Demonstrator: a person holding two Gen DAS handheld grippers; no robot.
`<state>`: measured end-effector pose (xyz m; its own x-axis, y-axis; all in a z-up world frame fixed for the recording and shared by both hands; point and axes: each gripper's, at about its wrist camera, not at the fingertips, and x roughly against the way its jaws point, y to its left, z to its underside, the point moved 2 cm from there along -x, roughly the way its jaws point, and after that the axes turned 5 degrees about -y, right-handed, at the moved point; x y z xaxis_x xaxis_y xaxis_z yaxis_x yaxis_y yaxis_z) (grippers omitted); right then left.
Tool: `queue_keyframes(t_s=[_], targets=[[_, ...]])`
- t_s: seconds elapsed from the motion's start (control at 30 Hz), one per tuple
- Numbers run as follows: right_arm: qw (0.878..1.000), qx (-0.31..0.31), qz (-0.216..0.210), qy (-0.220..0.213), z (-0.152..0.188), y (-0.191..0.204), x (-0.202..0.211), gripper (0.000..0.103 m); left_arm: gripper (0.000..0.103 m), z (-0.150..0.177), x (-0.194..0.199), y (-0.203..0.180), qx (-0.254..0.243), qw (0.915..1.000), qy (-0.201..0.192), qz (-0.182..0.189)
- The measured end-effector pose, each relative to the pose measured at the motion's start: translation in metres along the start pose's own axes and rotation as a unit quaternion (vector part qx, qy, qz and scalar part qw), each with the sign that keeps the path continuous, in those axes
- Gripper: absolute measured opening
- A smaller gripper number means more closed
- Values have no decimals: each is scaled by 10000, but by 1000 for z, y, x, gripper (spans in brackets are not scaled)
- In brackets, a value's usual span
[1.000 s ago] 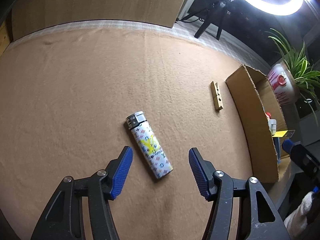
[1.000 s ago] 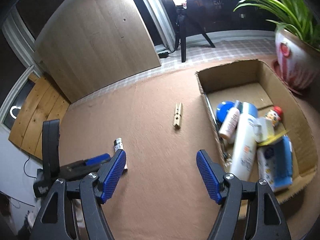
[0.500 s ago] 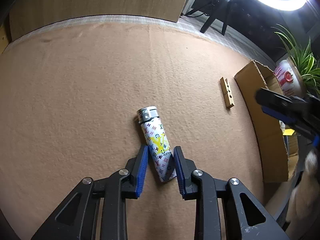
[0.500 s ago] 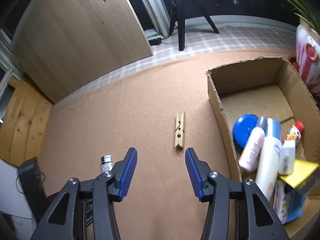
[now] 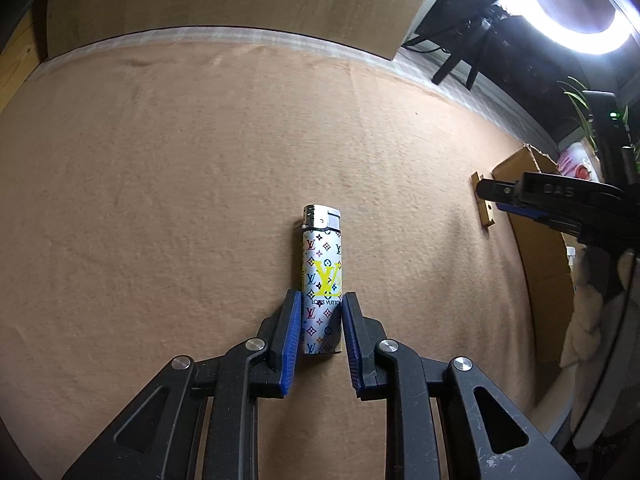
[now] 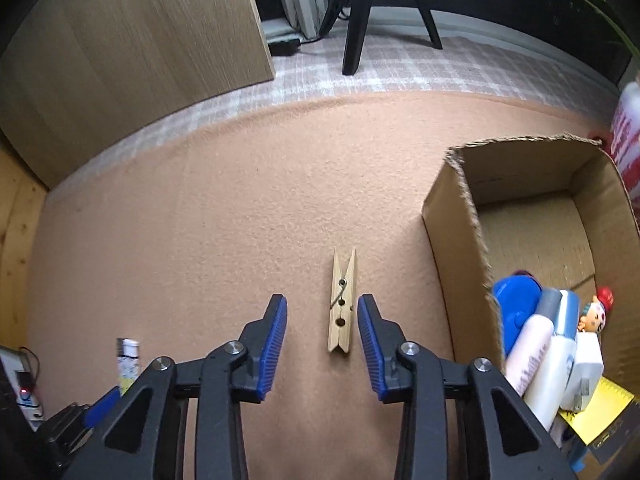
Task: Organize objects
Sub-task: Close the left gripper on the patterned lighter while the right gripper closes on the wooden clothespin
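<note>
A white lighter with a coloured monogram print lies on the tan felt mat. My left gripper has its blue pads on both sides of the lighter's lower end, the jaws closing onto it. In the right wrist view a wooden clothespin lies flat between the fingers of my right gripper. Those jaws are closing too, with a gap left on each side of the pin. The lighter also shows at the lower left there.
An open cardboard box stands right of the clothespin, holding bottles, a blue lid, a small figurine and a yellow card. A wooden board leans at the back. Tripod legs, a ring light and a plant pot lie beyond the mat.
Both grippers narrowed and came down. The left one closed around the lighter, which turned to line up with the fingers. The right one moved over to the clothespin, now between its fingers.
</note>
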<state>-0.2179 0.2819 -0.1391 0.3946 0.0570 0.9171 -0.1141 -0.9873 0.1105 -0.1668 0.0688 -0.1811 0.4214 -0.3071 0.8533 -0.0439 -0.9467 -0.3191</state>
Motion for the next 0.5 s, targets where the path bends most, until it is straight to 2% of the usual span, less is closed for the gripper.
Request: queue_keyframes(t_s=[0.13, 0.33, 0.5], targets=[[9999, 69, 129, 77, -3, 2, -10, 26, 22, 0, 3, 7, 23, 10000, -1, 7], [9992, 316, 249, 11, -1, 3, -12, 12, 22, 0, 4, 10, 27, 10000, 11, 8], [9989, 443, 177, -5, 7, 3, -11, 11, 23, -4, 3, 11, 75, 10000, 37, -36]])
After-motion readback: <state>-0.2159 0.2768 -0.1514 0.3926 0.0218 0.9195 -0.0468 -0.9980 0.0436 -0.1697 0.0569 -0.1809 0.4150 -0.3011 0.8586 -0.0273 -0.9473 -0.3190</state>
